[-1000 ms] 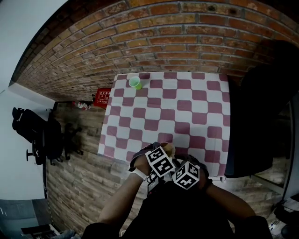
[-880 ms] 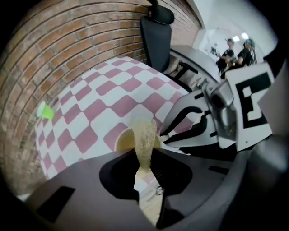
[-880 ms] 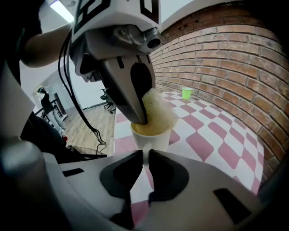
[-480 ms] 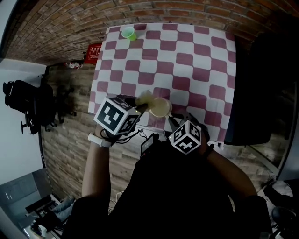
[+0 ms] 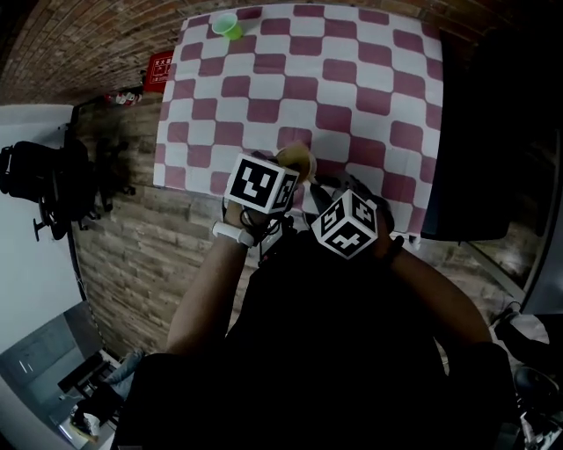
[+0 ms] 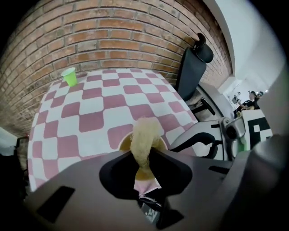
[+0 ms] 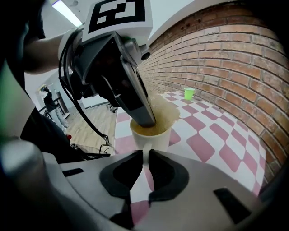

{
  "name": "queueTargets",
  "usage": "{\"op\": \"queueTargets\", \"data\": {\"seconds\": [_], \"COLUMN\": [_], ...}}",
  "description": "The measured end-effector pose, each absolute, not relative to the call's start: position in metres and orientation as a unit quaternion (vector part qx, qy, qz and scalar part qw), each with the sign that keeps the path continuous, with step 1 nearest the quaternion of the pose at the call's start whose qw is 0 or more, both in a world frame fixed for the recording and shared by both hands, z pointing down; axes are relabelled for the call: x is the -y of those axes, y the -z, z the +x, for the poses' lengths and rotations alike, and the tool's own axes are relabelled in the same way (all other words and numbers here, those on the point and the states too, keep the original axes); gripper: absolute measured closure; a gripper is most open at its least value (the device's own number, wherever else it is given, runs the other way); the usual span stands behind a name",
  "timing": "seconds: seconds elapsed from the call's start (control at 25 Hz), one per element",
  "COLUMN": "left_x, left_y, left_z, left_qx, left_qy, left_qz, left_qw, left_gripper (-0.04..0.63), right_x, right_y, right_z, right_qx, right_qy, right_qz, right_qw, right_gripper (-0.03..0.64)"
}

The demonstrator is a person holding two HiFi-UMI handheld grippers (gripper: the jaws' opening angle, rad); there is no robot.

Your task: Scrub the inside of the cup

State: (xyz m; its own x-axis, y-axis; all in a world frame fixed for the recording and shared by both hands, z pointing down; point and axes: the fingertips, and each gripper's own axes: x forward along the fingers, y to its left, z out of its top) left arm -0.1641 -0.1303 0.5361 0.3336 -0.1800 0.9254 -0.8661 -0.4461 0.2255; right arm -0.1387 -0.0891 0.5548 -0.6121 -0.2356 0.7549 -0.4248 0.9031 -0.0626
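Observation:
A cream cup (image 7: 151, 135) stands near the front edge of the red-and-white checked table (image 5: 352, 79). My right gripper (image 7: 145, 163) is shut on the cup's handle (image 7: 145, 152). My left gripper (image 6: 143, 169) is shut on a yellowish scrubbing sponge (image 6: 143, 140) and points steeply down. The sponge (image 7: 166, 113) and one left finger (image 7: 135, 101) reach into the cup's mouth. In the head view the cup (image 5: 299, 162) shows just beyond the two marker cubes, left (image 5: 261, 185) and right (image 5: 345, 224). The inside of the cup is mostly hidden by the sponge.
A small green cup (image 5: 226, 26) stands at the table's far left corner, also visible as the green cup (image 6: 69, 76). A brick wall runs behind the table. A black office chair (image 5: 53, 189) stands on the floor to the left, and a dark object (image 5: 493, 132) sits by the table's right side.
Half a second ago the left gripper held the sponge out to the left, above the cup; now it has swung back and the sponge is in the cup. The right gripper kept still.

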Motion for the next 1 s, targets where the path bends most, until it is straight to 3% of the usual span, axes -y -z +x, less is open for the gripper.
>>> {"op": "queueTargets", "data": {"seconds": [0.24,0.36,0.6,0.72,0.88,1.0], "left_x": [0.126,0.127,0.146,0.144,0.129,0.125], "left_y": [-0.545,-0.532,-0.445,-0.436,-0.490,-0.531], "left_z": [-0.168,-0.176,-0.191,-0.186,-0.167,-0.170], "left_qx": [0.370,0.386,0.463,0.461,0.413,0.400], "left_qy": [-0.490,-0.522,-0.465,-0.447,-0.459,-0.511], "left_qz": [0.705,0.703,0.731,0.742,0.741,0.721], "left_qw": [0.355,0.290,0.188,0.193,0.265,0.241], "left_gripper": [0.518,0.518,0.518,0.518,0.518,0.518], "right_x": [0.087,0.087,0.087,0.088,0.088,0.088], "right_y": [-0.555,-0.555,-0.556,-0.556,-0.555,-0.555], "right_z": [-0.137,-0.138,-0.136,-0.136,-0.137,-0.138], "right_qx": [0.892,0.892,0.892,0.892,0.890,0.890], "right_qy": [-0.120,-0.119,-0.121,-0.122,-0.122,-0.121], "right_qz": [0.187,0.186,0.187,0.189,0.193,0.193], "right_qw": [0.395,0.394,0.394,0.393,0.395,0.395], "right_gripper": [0.554,0.554,0.554,0.554,0.554,0.554]}}
